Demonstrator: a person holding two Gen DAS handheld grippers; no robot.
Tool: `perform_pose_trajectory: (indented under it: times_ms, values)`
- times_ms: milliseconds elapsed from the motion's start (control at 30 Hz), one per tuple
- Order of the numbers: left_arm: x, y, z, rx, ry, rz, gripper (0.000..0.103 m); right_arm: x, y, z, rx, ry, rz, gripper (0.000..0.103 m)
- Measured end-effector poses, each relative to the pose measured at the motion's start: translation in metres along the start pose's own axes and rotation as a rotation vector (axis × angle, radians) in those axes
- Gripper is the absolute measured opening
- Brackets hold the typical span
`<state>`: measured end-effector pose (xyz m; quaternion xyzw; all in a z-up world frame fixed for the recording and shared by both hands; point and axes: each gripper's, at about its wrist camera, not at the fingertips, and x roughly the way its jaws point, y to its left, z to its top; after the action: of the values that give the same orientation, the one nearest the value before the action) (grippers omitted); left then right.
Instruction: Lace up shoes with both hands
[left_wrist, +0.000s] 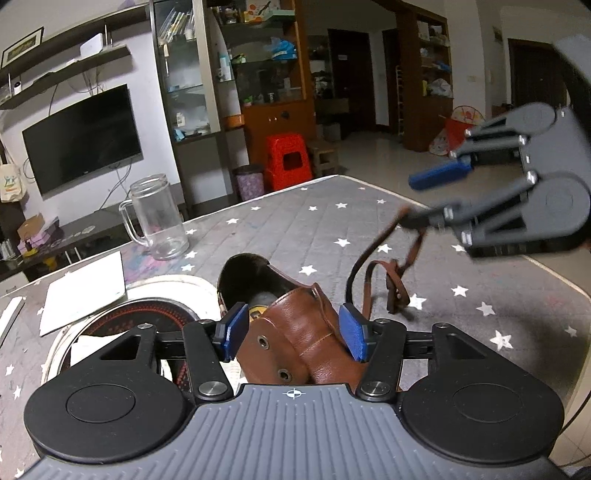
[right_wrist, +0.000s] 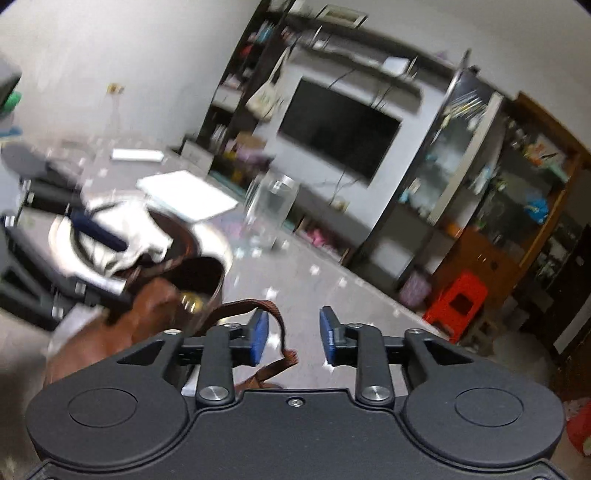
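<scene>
A brown leather shoe (left_wrist: 295, 339) lies on the star-patterned table cover (left_wrist: 295, 229), its opening facing away. My left gripper (left_wrist: 294, 334) straddles the shoe's eyelet flaps, and its blue pads stand just off the leather on both sides. The brown lace (left_wrist: 380, 263) trails from the shoe to the right and rises toward my right gripper (left_wrist: 424, 199), which hovers above the table at the right. In the blurred right wrist view, the right gripper (right_wrist: 293, 339) is open. A loop of lace (right_wrist: 275, 308) hangs loose between its pads, close to the left one. The shoe (right_wrist: 147, 306) sits to the left.
A clear glass mug (left_wrist: 159, 218) stands at the back left of the table. Beside it lies a white sheet (left_wrist: 85, 291). A round metal-rimmed hob recess (left_wrist: 166, 284) sits just left of the shoe. The table edge runs along the right. A red stool (left_wrist: 288, 158) stands on the floor beyond.
</scene>
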<state>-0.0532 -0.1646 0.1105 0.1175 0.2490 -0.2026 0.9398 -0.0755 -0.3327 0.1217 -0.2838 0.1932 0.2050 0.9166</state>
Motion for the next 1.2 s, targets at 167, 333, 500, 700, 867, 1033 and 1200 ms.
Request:
perform_pose_trajectory:
  times_ms: [167,333,500,700,867,1033,1200]
  values:
    - [0.008,-0.001,-0.003,-0.008,0.002,0.018,0.056,0.004,0.014,-0.009,-0.022,0.048,0.044,0.051]
    - [0.006,0.004,-0.009,-0.031,0.005,0.037,0.058,0.006,0.018,-0.014,0.003,0.083,0.106,0.064]
    - [0.001,0.013,-0.017,-0.065,0.003,0.063,0.065,0.004,0.018,-0.018,0.041,0.105,0.142,0.077]
    - [-0.005,0.03,-0.029,-0.108,0.014,0.104,0.067,0.005,0.018,-0.027,0.068,0.164,0.205,0.085]
    - [-0.003,0.04,-0.042,-0.147,0.042,0.14,0.067,0.007,0.018,-0.042,0.086,0.193,0.22,0.085]
    - [-0.001,0.053,-0.056,-0.187,0.078,0.174,0.067,0.007,0.006,-0.06,0.194,0.192,0.192,0.086]
    - [0.001,0.058,-0.066,-0.206,0.095,0.214,0.067,0.01,-0.005,-0.083,0.324,0.181,0.139,0.086]
